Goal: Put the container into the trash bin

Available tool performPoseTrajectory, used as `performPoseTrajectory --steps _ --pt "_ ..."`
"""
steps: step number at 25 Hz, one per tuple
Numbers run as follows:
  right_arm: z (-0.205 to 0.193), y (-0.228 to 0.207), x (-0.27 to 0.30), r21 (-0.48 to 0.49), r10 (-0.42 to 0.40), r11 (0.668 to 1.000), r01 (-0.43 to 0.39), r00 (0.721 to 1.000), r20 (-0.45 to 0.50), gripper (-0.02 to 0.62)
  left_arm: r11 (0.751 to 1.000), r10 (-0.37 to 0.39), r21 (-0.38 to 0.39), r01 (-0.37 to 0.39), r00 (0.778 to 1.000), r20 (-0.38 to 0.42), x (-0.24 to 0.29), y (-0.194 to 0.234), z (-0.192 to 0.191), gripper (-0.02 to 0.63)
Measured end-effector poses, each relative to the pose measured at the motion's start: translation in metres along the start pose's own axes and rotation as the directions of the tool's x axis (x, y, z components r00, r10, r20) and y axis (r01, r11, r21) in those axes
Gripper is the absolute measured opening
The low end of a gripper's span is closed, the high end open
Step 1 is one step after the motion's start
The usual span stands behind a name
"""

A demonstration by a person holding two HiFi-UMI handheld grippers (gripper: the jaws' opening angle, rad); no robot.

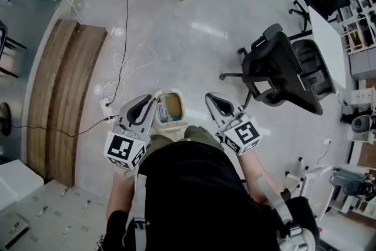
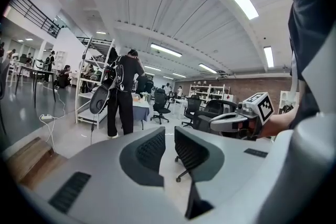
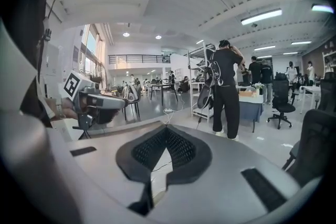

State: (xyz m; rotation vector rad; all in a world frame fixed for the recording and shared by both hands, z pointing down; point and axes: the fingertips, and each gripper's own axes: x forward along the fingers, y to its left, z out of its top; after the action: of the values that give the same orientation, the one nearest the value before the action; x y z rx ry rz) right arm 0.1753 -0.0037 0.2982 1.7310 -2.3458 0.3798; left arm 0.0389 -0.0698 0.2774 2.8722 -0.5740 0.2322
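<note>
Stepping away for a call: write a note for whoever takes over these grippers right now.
Left gripper: jaws slightly apart, nothing between them.
Right gripper: jaw tips together, empty.
Small cream plastic trash bin: open-topped, between the two grippers in the head view, with mixed items inside.
Done: probably the drop, since neither gripper carries a container. I cannot tell which item inside is it.
Left: look into the bin to confirm.
</note>
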Motion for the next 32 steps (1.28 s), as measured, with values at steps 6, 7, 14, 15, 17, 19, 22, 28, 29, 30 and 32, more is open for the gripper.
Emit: performPoseTrajectory --steps 6,7,14,15,17,19,22,28,29,30,32 --pt "0.023 0.005 -0.012 -0.064 -0.095 0.993 0.100 0.993 0.069 0.015 0.999 -0.009 0.031 0.009 0.999 0.030 -0.007 0.002 0.017 0.046" --pt "0.025 0.006 -0.013 -0.075 -0.101 0.992 0.106 0.992 0.071 0.015 0.999 -0.012 0.034 0.010 0.999 0.032 -0.009 0.003 0.018 0.046" --pt "0.023 0.015 -0.003 -0.075 -0.110 0.991 0.114 0.993 0.050 0.015 0.998 -0.024 0.057 0.022 0.999 0.028 -0.018 0.010 0.020 0.046" --pt "0.023 0.015 -0.001 -0.074 -0.111 0.991 0.115 0.993 0.046 0.015 0.998 -0.025 0.059 0.024 0.999 0.029 -0.018 0.011 0.021 0.046" --pt "0.022 0.015 0.001 -0.072 -0.114 0.991 0.117 0.993 0.038 0.015 0.998 -0.029 0.059 0.027 0.999 0.031 -0.018 0.012 0.019 0.046" --pt "0.022 0.014 0.003 -0.068 -0.116 0.991 0.118 0.993 0.036 0.015 0.998 -0.031 0.058 0.030 0.999 0.030 -0.019 0.013 0.017 0.046" --pt "0.022 0.015 0.007 -0.062 -0.115 0.991 0.117 0.993 0.036 0.015 0.998 -0.038 0.055 0.037 0.999 0.017 -0.018 0.016 0.014 0.046" --pt "0.018 0.016 0.013 -0.058 -0.104 0.993 0.105 0.994 0.022 0.015 0.997 -0.042 0.061 0.041 0.999 0.015 -0.015 0.017 0.017 0.046" --pt "0.018 0.017 0.013 -0.058 -0.100 0.993 0.101 0.995 0.023 0.015 0.997 -0.041 0.060 0.040 0.999 0.016 -0.015 0.017 0.016 0.046" --pt "0.018 0.017 0.014 -0.058 -0.097 0.994 0.098 0.995 0.024 0.015 0.997 -0.039 0.059 0.038 0.999 0.016 -0.015 0.018 0.016 0.046" --pt "0.018 0.018 0.015 -0.059 -0.091 0.994 0.092 0.996 0.024 0.015 0.998 -0.033 0.058 0.032 0.999 0.012 -0.016 0.019 0.015 0.046"
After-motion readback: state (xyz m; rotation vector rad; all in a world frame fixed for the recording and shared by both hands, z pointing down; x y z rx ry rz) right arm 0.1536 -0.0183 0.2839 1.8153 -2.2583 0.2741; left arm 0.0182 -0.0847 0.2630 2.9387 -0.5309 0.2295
